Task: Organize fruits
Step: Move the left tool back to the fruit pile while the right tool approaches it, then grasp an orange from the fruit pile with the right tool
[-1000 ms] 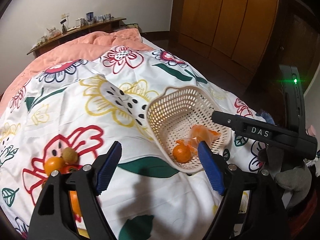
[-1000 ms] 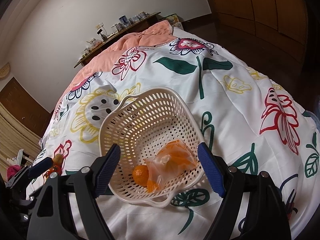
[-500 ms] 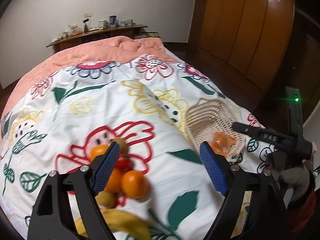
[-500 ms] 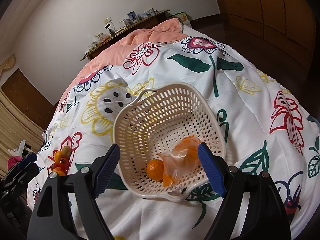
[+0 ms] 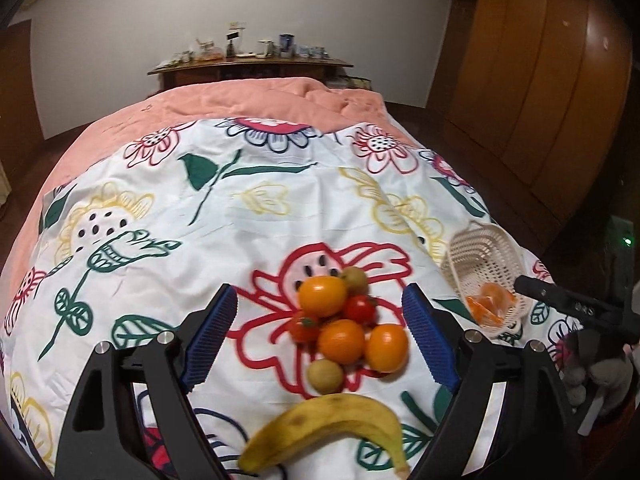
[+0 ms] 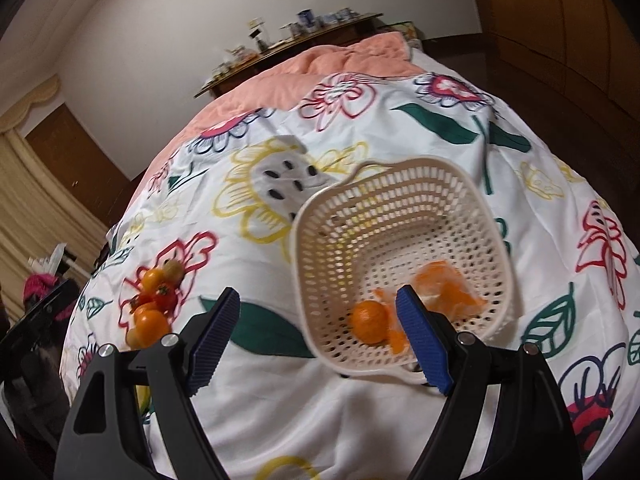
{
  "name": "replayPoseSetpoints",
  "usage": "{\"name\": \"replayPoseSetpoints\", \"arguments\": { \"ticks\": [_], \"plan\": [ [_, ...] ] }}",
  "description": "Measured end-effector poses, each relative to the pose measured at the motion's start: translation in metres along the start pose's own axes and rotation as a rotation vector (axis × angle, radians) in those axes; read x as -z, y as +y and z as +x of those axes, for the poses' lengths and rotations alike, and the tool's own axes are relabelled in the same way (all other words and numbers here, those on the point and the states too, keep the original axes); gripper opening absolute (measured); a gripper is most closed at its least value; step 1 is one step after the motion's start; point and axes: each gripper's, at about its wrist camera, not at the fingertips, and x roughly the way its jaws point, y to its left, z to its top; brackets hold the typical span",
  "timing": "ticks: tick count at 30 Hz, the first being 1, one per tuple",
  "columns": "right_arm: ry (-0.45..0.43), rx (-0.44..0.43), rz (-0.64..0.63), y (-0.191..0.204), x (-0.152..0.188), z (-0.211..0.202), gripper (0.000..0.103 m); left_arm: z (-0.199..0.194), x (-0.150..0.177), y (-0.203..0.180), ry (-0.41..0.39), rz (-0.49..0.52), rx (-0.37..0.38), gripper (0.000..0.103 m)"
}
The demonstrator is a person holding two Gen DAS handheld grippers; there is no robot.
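1. Left wrist view: left gripper (image 5: 318, 322) gapes empty, jaws just widened, fruit pile (image 5: 344, 324) between them; basket (image 5: 486, 268) at 3 o'clock.
2. Right gripper (image 6: 318, 322) wide, empty; basket at 1 o'clock holds an orange (image 6: 370, 322).

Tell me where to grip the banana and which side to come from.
Grip the banana at its thick middle, coming from above, fingers across its width. It lies flat on the bedspread, curved, ends pointing toward the camera, apart from the fruit pile.
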Motion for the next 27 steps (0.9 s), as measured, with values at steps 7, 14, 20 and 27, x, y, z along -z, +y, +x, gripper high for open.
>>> {"name": "replayPoseSetpoints", "arguments": {
  "ticks": [7, 14, 20, 27],
  "plan": [
    [0.024, -0.02, -0.03, 0.014, 0.006, 0.006, 0.08, 0.018, 0.002, 0.022, 0.05, -0.065, -0.038, 0.086],
    [0.04, -0.032, -0.035, 0.017, 0.01, 0.01, 0.08, 0.032, 0.009, 0.035, 0.092, -0.092, -0.081, 0.086],
    [0.044, -0.106, -0.135, 0.049, 0.018, 0.011, 0.08, 0.031, 0.011, 0.039, 0.087, -0.094, -0.08, 0.086],
    [0.077, -0.186, -0.408, 0.118, 0.035, 0.017, 0.08, 0.028, 0.01, 0.039, 0.076, -0.093, -0.08, 0.086]
  ]
}}
